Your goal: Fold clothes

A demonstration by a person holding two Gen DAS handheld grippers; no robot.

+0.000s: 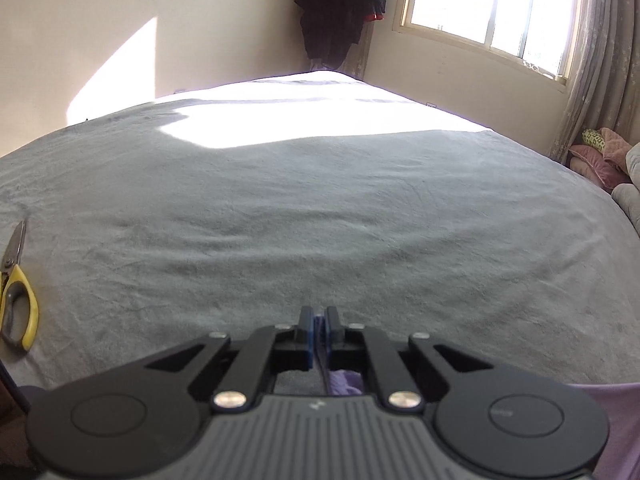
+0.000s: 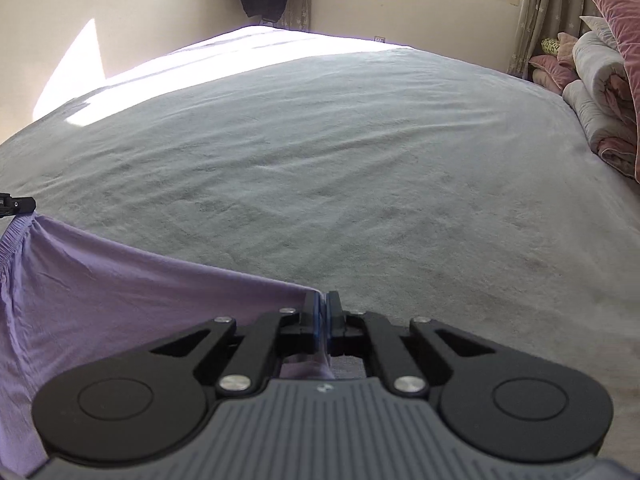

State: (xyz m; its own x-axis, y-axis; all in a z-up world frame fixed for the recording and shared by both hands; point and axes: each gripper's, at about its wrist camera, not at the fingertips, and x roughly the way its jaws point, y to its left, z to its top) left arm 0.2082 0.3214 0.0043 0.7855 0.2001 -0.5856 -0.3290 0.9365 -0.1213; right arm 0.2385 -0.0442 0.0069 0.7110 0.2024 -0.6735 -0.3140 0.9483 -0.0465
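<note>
garment stretched between both grippers at 7 o'clock, above bed | left gripper clamped on one edge | right gripper pinched on other | held taut, likely for flat laying | scissors at 9

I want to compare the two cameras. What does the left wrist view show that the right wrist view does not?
Only the left wrist view shows the yellow-handled scissors on the bed. Only the right wrist view shows the purple garment spread wide between both grippers, and the rolled quilts. Both show the grey bedspread, the window, the dark hanging clothes, and fingers shut on purple fabric.
</note>
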